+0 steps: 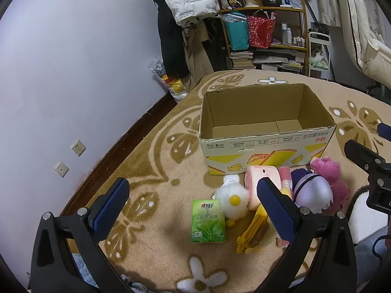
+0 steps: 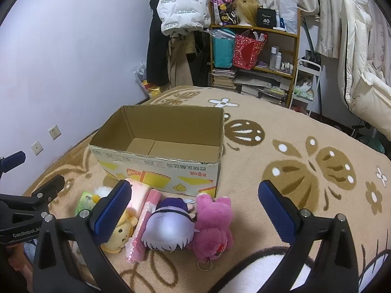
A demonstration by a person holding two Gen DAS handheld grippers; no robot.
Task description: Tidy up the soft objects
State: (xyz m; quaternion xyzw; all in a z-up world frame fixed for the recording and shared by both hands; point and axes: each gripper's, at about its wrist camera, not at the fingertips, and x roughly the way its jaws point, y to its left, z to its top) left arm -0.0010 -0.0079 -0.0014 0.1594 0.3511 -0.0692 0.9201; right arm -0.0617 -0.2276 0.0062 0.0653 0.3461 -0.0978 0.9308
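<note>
Waiting empty on the patterned carpet (image 2: 293, 146), the open cardboard box (image 2: 161, 146) sits at twelve o'clock, ready for the toys heaped against its near wall: pink plush (image 2: 215, 222), purple-haired doll (image 2: 168, 229), green tissue pack (image 1: 207, 222). Left hand-held gripper (image 1: 195, 210) and right hand-held gripper (image 2: 195, 210) hover wide, holding nothing.

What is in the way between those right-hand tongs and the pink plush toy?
Nothing visible. The right tongs hang open above the pink plush toy, and the cardboard box just behind it is open-topped.
</note>
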